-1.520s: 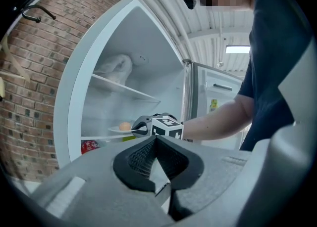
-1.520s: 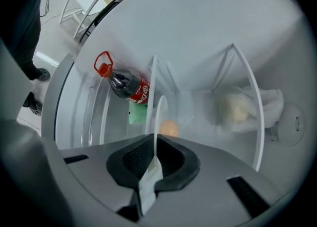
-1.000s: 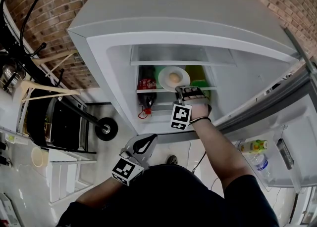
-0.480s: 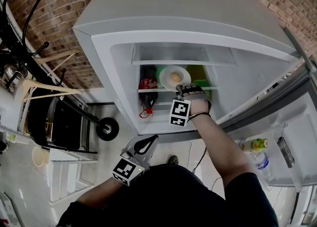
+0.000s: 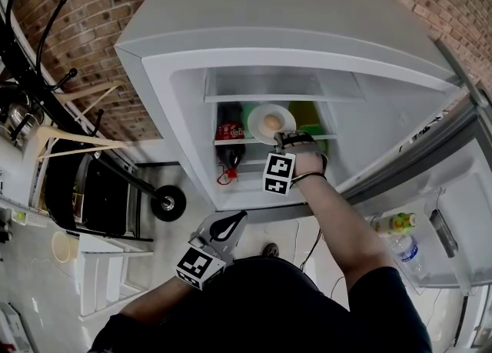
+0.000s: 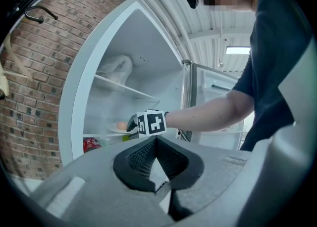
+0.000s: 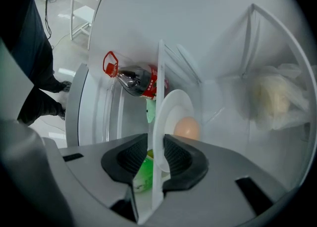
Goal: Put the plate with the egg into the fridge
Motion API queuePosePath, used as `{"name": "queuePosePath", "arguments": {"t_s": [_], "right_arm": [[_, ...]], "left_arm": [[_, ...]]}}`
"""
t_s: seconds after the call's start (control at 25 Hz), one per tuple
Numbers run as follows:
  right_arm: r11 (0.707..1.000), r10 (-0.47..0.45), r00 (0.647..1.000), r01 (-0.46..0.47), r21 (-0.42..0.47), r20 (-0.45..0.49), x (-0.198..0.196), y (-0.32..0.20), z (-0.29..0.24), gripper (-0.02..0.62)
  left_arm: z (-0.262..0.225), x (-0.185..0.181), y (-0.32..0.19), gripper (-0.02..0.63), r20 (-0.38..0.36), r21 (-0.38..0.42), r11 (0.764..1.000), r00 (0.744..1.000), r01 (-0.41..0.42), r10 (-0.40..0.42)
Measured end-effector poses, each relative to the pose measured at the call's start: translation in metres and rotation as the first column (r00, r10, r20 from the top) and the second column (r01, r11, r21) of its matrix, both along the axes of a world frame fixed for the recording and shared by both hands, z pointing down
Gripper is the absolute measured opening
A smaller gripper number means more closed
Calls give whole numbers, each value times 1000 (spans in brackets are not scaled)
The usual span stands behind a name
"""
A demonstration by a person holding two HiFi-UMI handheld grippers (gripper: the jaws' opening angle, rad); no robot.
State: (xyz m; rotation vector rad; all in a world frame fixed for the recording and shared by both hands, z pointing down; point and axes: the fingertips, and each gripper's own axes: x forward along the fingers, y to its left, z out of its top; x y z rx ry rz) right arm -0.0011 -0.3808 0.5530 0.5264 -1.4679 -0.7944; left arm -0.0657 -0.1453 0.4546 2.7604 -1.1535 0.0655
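White plate (image 5: 257, 116) with egg (image 5: 270, 121) sits on fridge (image 5: 177, 74) shelf (image 5: 227, 141). Right gripper (image 7: 155, 145) jaws opening, rim between them. Cola bottle (image 5: 227, 146) left, green pack (image 5: 309, 122) right. Left gripper (image 6: 156, 144) closed, empty.

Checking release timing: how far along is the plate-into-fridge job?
Done: the plate with the egg looks set on the fridge shelf. In hand: the right tongs are opening, with the plate's rim between them. Left: draw the tongs back and probably shut the open door.
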Motion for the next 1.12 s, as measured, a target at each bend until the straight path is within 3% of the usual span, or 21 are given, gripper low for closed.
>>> {"name": "queuePosePath", "arguments": {"t_s": [0.16,0.44,0.56,0.68,0.84,0.96,1.12], "right_arm": [[999,14,1000,-14,-29,5,0,0,6,153],[1000,11,999,-11,2,43,1,2,4,204],[999,29,996,-30,15,90,5,8,-2,212],[997,68,978,-73,19,196,8,23,-15,213],[992,121,911,-127,-10,393,7,56,-32,212],[990,137,816,-129,-54,561,0,88,-48,210],[989,141,678,-120,-81,722,-2,126,-68,155]], "left_arm": [[0,2,1,5,2,-3,1000,1000,-8,8],[0,4,2,5,4,-3,1000,1000,-13,13],[1,5,1,5,4,-2,1000,1000,-16,16],[0,6,0,5,0,-4,1000,1000,-22,22],[0,8,-3,5,-8,-10,1000,1000,-27,27],[0,12,-6,5,-11,-8,999,999,-36,36],[-1,14,-9,5,-17,-8,999,999,-41,41]]}}
